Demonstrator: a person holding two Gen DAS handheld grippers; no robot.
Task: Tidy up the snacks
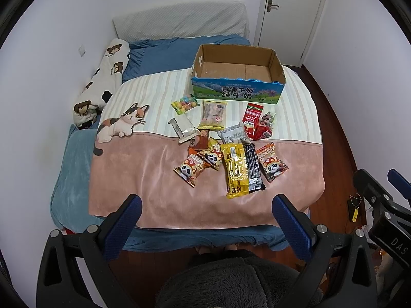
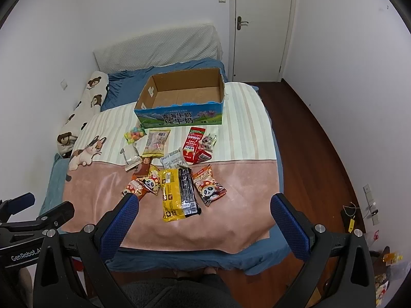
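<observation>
Blue-padded and spread wide, the left gripper [image 1: 206, 206] and right gripper [image 2: 204, 205] both hang empty above the bed's near edge, well apart from the snacks. Nearest is the yellow packet [image 1: 235, 170], lying flat against a black packet [image 1: 253, 169] mid-blanket, with panda bags [image 1: 188, 170] to either side. The empty cardboard box [image 1: 237, 95] waits toward the bed's far edge. Best, I judge, to start with an outlying bag, pinching one crimped end so neighbours stay put.

Home bedroom, bed [image 1: 159, 169] with blanket, pillows, probably closet door [image 2: 262, 25]
</observation>
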